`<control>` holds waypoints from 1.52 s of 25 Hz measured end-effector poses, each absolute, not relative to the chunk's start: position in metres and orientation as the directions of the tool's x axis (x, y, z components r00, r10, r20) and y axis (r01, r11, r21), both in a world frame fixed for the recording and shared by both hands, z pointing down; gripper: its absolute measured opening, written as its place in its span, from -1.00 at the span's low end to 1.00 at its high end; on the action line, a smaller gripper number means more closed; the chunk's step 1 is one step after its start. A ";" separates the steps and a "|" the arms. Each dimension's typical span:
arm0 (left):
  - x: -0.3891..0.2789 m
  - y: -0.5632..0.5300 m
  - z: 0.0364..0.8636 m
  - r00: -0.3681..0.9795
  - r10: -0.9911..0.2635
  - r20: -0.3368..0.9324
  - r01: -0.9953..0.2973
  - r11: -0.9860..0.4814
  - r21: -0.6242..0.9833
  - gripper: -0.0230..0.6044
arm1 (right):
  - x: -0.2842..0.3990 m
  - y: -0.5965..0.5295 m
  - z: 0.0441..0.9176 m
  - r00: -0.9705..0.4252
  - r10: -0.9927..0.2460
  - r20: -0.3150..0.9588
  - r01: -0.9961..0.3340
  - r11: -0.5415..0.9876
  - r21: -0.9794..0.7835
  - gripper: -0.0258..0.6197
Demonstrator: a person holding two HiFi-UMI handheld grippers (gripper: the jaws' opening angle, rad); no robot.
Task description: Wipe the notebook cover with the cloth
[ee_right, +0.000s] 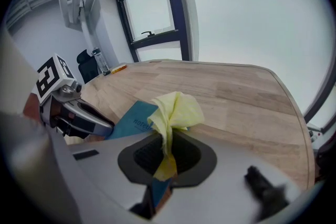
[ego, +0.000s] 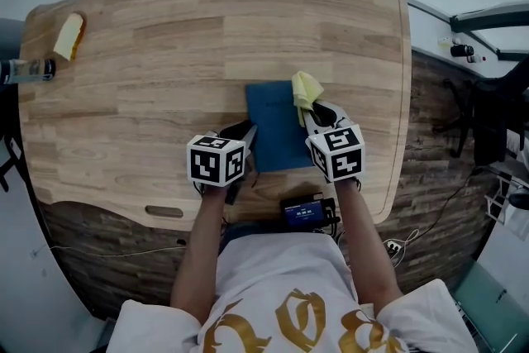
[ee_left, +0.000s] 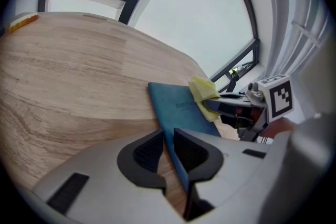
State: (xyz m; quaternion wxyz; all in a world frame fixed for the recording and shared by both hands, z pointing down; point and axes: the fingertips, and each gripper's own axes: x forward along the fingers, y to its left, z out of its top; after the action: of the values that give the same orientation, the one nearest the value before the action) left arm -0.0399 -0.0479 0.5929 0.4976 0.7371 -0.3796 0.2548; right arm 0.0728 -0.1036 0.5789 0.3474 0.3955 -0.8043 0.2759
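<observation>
Left tool (ego: 245, 130) straddles notebook (ego: 277, 128) edge; right tool (ego: 319, 112) pinches cloth (ego: 307, 88); tabletop (ego: 165, 70) stretches beyond.

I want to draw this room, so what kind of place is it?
Probably an office or workroom. There's a big wooden desk with a blue notebook on it, tall windows beside it, and what looks like a dark office chair by the wall.

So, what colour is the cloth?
The cloth is pale yellow; the right gripper view shows it best.
</observation>
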 end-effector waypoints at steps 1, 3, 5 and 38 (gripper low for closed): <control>-0.040 -0.048 0.593 0.581 -0.303 0.755 -0.814 -0.219 0.539 -0.71 | 0.072 -0.103 0.580 -0.446 -0.441 0.779 -0.827 0.535 -0.171 -0.80; -0.040 -0.047 0.593 0.582 -0.301 0.755 -0.813 -0.222 0.538 -0.71 | 0.069 -0.102 0.582 -0.447 -0.433 0.783 -0.825 0.538 -0.174 -0.80; -0.040 -0.047 0.593 0.584 -0.300 0.754 -0.812 -0.222 0.540 -0.71 | 0.066 -0.103 0.582 -0.453 -0.425 0.784 -0.818 0.547 -0.175 -0.80; -0.041 -0.047 0.593 0.588 -0.298 0.752 -0.809 -0.241 0.536 -0.71 | -0.011 -0.096 0.583 -0.570 -0.284 0.771 -0.661 0.716 -0.225 -0.80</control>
State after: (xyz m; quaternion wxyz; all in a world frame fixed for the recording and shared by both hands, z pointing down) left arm -0.0408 -0.0472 0.5931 0.4907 0.7436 -0.3722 0.2602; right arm -0.0112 -0.0957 0.5826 0.3712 0.2782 -0.8487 0.2539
